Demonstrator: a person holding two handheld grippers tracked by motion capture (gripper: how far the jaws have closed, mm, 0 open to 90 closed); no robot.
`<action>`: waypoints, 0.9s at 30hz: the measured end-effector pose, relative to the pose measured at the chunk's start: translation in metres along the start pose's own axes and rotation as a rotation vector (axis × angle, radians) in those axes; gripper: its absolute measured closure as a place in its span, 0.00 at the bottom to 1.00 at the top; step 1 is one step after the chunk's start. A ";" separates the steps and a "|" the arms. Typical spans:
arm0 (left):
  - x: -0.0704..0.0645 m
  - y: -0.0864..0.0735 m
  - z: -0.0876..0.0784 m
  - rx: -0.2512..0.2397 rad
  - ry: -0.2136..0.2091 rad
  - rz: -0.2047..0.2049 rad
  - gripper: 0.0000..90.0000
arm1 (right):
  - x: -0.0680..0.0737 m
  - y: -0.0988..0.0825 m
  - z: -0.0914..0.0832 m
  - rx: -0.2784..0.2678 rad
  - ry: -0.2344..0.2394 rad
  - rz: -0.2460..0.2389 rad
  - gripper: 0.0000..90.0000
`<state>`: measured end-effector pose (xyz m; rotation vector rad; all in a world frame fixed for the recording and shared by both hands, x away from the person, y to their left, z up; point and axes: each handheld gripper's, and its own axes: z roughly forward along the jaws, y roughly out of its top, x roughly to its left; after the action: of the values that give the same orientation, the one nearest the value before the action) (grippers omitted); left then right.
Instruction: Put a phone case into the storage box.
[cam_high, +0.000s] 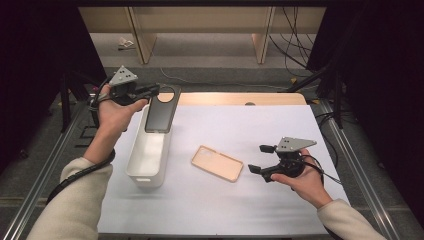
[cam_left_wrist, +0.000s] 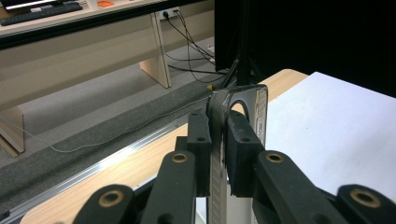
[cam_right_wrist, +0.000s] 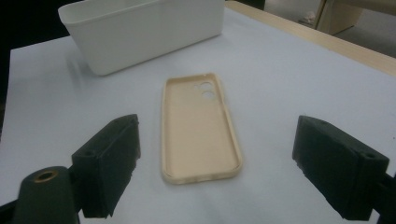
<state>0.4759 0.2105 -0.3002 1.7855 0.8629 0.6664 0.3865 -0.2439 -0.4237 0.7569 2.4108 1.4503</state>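
Over white bin (cam_high: 149, 160): L gripper (cam_high: 155, 90) clamps dark phone case (cam_high: 161, 114), ready to drop; R gripper (cam_high: 261, 159) wide open near beige case (cam_high: 217, 163), next to grab.

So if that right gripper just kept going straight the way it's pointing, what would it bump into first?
Most likely the beige phone case, lying flat on the white table cover between the open jaws of the right gripper. Beyond it stands the white bin, though depth is hard to judge.

Phone case (cam_high: 217, 163) lies right of bin (cam_high: 148, 152).
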 end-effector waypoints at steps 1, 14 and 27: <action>0.001 0.000 0.000 0.000 0.002 0.003 0.90 | 0.000 0.000 0.000 -0.001 -0.001 -0.001 0.18; 0.011 -0.001 0.004 0.005 0.021 0.006 0.90 | -0.001 0.000 0.000 0.000 0.001 0.003 0.18; 0.021 -0.005 0.011 0.013 0.034 0.013 0.90 | -0.001 -0.001 0.001 -0.002 0.004 0.004 0.18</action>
<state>0.4950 0.2228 -0.3078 1.7971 0.8806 0.7024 0.3875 -0.2442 -0.4253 0.7593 2.4112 1.4569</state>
